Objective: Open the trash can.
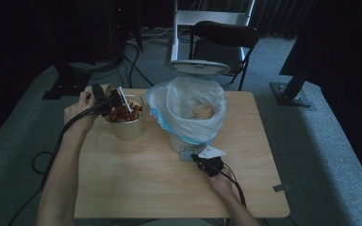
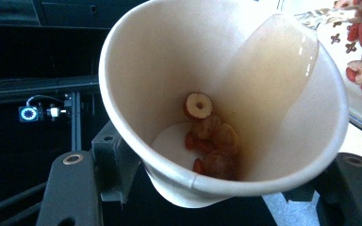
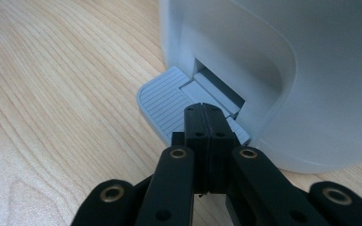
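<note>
My left gripper (image 1: 107, 101) is shut on a paper cup (image 1: 102, 89), held tilted beside the rim of a bowl (image 1: 128, 129) of red dried fruit. In the left gripper view the cup (image 2: 169, 61) is squeezed out of round between the jaws of the left gripper (image 2: 217, 193), and a few pieces of dried fruit (image 2: 209, 143) lie at its bottom. My right gripper (image 1: 201, 158) is shut, and in the right gripper view the tips of the right gripper (image 3: 208, 113) rest on the grey pedal (image 3: 167, 101) of a white bin (image 3: 283, 70).
The bin (image 1: 176, 141) stands mid-table with a plastic bag liner (image 1: 169, 101), its lid (image 1: 198, 67) raised, and another paper cup (image 1: 202, 111) inside. A black chair (image 1: 224, 40) stands behind the table. Bare tabletop (image 1: 136, 179) lies between my arms.
</note>
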Demonstrator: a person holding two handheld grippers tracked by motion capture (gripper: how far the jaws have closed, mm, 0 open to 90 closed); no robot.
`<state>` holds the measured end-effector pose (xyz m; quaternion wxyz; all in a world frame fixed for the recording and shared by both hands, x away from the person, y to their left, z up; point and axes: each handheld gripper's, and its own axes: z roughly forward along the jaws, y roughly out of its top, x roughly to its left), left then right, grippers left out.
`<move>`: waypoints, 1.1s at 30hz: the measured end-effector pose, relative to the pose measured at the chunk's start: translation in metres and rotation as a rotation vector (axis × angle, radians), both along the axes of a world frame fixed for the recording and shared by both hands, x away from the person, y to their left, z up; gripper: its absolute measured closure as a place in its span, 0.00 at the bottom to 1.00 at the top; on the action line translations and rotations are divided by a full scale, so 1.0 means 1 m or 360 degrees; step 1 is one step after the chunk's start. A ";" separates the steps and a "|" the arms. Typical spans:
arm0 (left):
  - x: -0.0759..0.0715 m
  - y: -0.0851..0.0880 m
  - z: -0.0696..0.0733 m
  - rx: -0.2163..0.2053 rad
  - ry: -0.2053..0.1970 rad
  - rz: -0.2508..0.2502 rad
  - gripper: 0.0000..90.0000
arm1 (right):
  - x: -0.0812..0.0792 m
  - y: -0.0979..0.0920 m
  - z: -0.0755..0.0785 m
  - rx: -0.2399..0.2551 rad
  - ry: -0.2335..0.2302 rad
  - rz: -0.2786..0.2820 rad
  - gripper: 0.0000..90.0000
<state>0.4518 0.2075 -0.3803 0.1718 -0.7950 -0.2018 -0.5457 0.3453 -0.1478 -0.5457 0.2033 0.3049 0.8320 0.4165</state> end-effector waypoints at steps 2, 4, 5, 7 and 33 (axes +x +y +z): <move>0.000 -0.001 -0.002 0.0028 0.0006 -0.0006 0.38 | 0.000 0.000 0.000 -0.0001 -0.0001 0.0000 1.00; 0.000 -0.001 -0.004 0.0051 0.0012 -0.0004 0.38 | 0.000 0.000 0.000 -0.0001 -0.0001 0.0000 1.00; 0.000 -0.001 -0.005 0.0064 0.0018 -0.0001 0.38 | 0.000 0.000 0.000 -0.0002 -0.0003 0.0000 1.00; 0.000 -0.001 -0.007 0.0082 0.0020 -0.0002 0.38 | 0.000 0.000 0.000 -0.0002 -0.0002 0.0001 1.00; 0.000 0.007 -0.012 0.0073 0.0035 0.0042 0.38 | 0.000 0.000 0.000 -0.0004 -0.0003 0.0001 1.00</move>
